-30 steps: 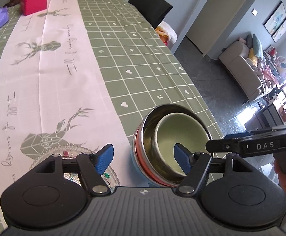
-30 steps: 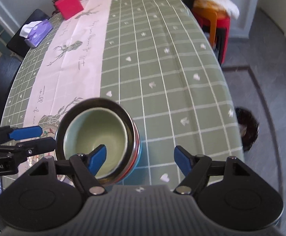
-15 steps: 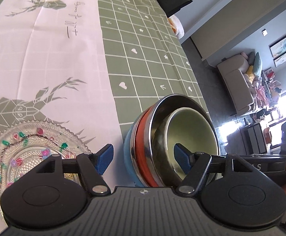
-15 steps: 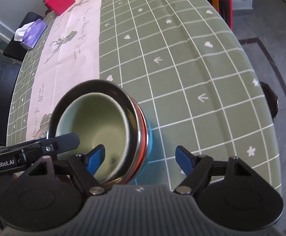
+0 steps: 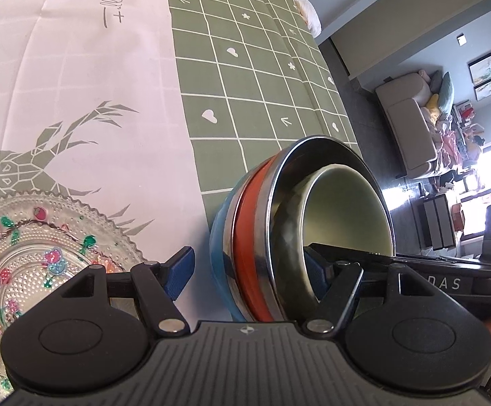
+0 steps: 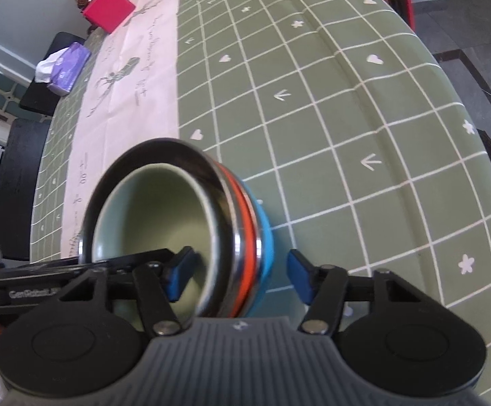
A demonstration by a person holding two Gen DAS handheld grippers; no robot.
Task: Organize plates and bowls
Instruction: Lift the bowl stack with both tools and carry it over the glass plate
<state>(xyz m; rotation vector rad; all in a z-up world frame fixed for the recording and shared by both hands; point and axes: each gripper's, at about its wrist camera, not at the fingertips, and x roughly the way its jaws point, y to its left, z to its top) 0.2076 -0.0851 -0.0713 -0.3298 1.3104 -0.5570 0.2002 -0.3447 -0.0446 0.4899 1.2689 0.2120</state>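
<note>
A nested stack of bowls stands on the green checked tablecloth: a blue one lowest, steel ones with a red band, and a pale green bowl innermost. My left gripper straddles the stack's near wall, one finger outside and one inside the green bowl, open with a gap at the outer pad. From the opposite side my right gripper straddles the wall too. Its jaws are closing with the stack's wall between them, and the outer pad stands just off the blue bowl. A patterned glass plate lies left of the stack.
A red box and a purple tissue pack sit at the table's far end. A black chair stands beside the table. The table's rounded edge drops off close to the stack's right.
Both grippers have sunk lower over the stack and tilted. The right jaws have narrowed about the stack's wall. The glass plate has come into the left wrist view.
</note>
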